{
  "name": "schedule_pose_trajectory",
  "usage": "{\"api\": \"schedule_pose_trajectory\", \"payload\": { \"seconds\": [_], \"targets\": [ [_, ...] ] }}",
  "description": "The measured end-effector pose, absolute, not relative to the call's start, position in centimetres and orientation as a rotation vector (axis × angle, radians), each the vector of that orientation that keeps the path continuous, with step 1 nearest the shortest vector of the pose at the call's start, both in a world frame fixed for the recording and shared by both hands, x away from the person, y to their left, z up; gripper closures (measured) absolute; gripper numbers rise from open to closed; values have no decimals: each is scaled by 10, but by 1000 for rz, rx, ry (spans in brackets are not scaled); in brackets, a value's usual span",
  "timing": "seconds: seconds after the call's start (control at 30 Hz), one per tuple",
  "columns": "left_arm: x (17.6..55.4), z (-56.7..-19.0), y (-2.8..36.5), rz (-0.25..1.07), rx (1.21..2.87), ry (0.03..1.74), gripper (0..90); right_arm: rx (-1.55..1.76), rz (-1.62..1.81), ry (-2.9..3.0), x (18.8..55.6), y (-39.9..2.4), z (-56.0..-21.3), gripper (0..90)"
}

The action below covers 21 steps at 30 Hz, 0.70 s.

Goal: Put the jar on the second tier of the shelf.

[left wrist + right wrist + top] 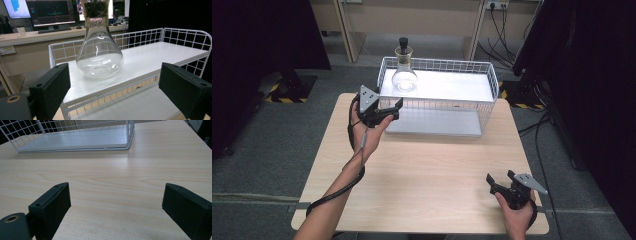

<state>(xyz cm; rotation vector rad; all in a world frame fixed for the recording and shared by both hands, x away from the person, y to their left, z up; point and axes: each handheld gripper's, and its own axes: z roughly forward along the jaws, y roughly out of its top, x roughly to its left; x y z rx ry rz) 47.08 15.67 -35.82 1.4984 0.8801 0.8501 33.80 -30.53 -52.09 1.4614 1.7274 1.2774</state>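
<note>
Because the glass flask (pixel 404 75) stands upright on the top shelf of the white wire rack (pixel 492 80), the left gripper (pixel 393 109) hovers wide open just before it, while the right gripper (pixel 498 178) rests open, empty, over the table (pixel 432 170).

No text, label or number can be read anywhere.
</note>
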Motion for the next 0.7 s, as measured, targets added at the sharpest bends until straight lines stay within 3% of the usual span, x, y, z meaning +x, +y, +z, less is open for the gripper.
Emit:
{"api": "schedule_pose_trajectory", "payload": {
  "seconds": [0.7],
  "targets": [
    [455,-384,167,830,1518,891,98,1461,1277,1727,338,-305,-521,84]
  ]
}}
